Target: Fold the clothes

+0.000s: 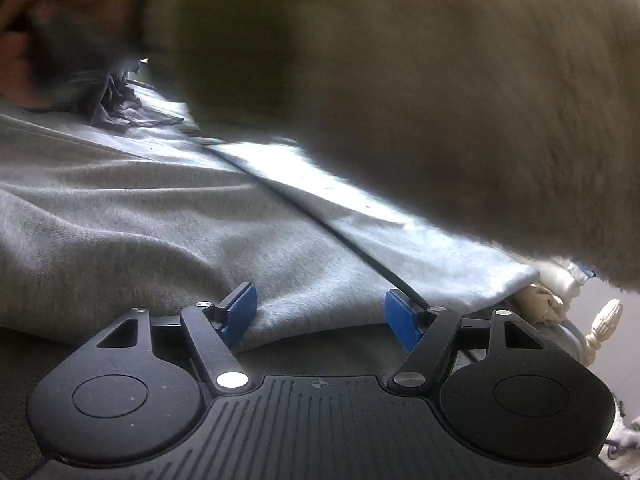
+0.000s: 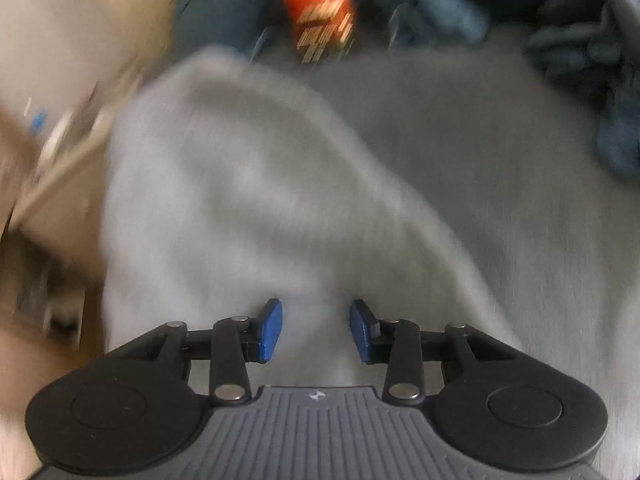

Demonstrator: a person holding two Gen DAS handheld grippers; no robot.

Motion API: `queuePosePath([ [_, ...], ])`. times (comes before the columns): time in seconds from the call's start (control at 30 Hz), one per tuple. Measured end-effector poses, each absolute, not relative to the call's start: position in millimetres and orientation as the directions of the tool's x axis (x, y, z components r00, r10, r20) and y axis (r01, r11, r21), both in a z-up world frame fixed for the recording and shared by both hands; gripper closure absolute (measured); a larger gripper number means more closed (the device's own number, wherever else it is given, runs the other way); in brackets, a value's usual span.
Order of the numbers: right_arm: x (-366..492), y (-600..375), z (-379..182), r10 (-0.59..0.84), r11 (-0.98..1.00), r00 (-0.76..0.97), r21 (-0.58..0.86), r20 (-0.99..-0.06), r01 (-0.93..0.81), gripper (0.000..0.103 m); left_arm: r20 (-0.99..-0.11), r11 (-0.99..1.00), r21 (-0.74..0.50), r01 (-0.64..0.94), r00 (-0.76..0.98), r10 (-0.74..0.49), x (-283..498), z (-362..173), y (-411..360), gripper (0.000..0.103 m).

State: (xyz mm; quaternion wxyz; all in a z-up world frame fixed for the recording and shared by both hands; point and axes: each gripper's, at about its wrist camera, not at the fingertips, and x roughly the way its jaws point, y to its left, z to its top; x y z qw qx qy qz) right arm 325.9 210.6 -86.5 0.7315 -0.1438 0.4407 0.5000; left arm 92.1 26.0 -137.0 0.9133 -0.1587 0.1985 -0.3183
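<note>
Left wrist view: a blurred tan-grey cloth mass [image 1: 420,92] hangs close to the lens and fills the upper right, hiding what lies beyond. Under it one grey garment [image 1: 132,216] lies spread on a dark surface, softly creased, with one dark seam or zip line [image 1: 320,224] running from far left to near right. The left tongs [image 1: 320,314] stand wide apart; the garment's near edge lies between the two blue pads [image 1: 240,312], which do not press it. A dark crumpled cloth [image 1: 116,108] lies far left; pale things at the right edge are cut off.

Right wrist view: motion blur throughout. The right tongs [image 2: 316,330] are clenched on a raised fold of grey cloth [image 2: 248,184], which drapes away to the far left. Blue clothes [image 2: 592,56] and a red patterned thing [image 2: 320,8] lie far off, unclear.
</note>
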Motion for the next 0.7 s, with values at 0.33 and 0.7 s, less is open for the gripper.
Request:
queuePosePath([
  [0.33, 346, 56, 29, 0.63, 0.713, 0.514, 0.171, -0.582, -0.68, 0.062, -0.246, 0.731, -0.436, 0.524, 0.712, -0.658, 91, -138, 30, 0.031],
  [0.7, 185, -209, 167, 0.399, 0.907, 0.801, 0.067, -0.447, -0.415, 0.061, -0.228, 0.692, -0.52, 0.501, 0.7, -0.677, 91, -132, 42, 0.029],
])
